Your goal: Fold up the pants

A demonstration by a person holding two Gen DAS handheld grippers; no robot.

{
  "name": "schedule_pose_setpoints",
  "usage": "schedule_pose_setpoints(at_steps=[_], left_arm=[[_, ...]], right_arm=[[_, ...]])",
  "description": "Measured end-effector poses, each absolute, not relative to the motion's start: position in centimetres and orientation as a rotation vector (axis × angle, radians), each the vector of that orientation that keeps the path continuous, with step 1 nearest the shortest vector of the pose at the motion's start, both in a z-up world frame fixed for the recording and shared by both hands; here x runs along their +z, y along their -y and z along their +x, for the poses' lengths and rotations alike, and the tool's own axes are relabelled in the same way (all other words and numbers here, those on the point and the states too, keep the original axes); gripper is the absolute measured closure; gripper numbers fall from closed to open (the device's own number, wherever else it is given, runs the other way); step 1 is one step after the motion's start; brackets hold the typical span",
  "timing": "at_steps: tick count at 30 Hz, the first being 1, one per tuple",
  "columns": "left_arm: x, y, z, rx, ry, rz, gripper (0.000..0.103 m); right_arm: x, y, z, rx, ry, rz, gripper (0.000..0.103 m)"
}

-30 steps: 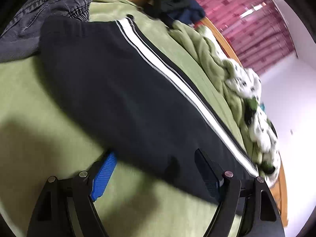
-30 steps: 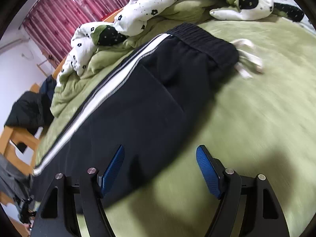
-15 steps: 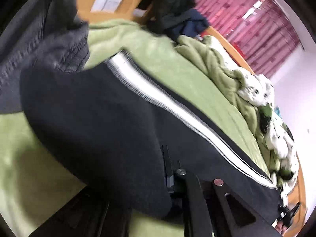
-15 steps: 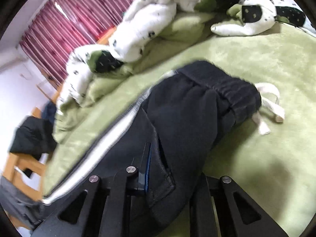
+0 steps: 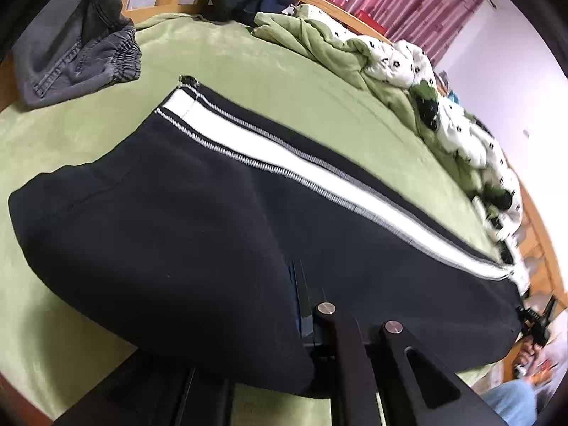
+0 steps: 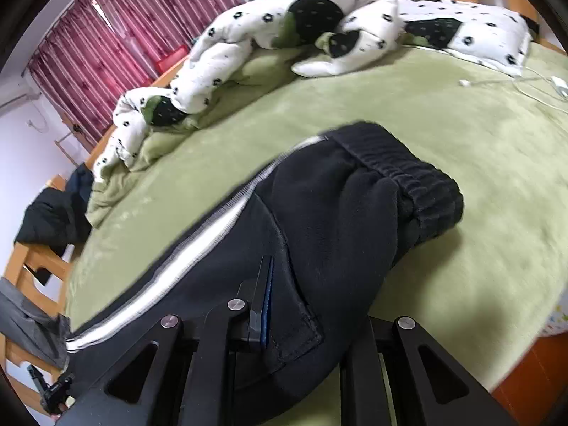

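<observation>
On the green bed (image 5: 248,71), black pants (image 5: 177,220) stretch lengthwise, hem far-left, waistband right. Left gripper (image 5: 301,305) and right gripper (image 6: 269,305) both clamp their near edge. Grey jeans (image 5: 78,60) lie beyond, crumpled quilt (image 6: 255,35) alongside.

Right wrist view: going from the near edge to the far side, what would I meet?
Right gripper pinching the black pants → their elastic waistband → bare green blanket → white spotted quilt → red curtains.

2 wrist views, close, angled down, sharing pants (image 5: 198,234)
</observation>
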State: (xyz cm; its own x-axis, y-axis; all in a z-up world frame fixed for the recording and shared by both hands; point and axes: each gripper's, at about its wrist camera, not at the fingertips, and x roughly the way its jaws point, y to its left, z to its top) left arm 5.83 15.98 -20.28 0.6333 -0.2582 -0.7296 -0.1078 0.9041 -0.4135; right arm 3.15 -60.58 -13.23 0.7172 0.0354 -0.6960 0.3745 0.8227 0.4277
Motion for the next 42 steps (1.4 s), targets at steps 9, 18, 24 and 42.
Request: schedule_pose_setpoints(at_steps=[9,18,24,42], left_arm=[[-20.0,-16.0,3.4,0.019,-0.905,-0.335,0.046],[-18.8,-17.1,-0.1,0.054,-0.854,-0.349,0.044],[-16.4,-16.2,-1.6,0.069,-0.759,-0.249,0.044],[-12.8,-17.2,7.5,-0.031,-0.726,-0.274,0.039]], right_arm=[[-16.4,61.3,-0.3,-0.258,-0.795,0.527,0.041],[-18.5,65.9,3.1,-0.308,-0.740,0.762,0.033],[-13.9,67.4,3.5,-0.285,-0.572,0.673,0.055],[-10.1,60.5,1.4,-0.398,-0.685,0.233,0.034]])
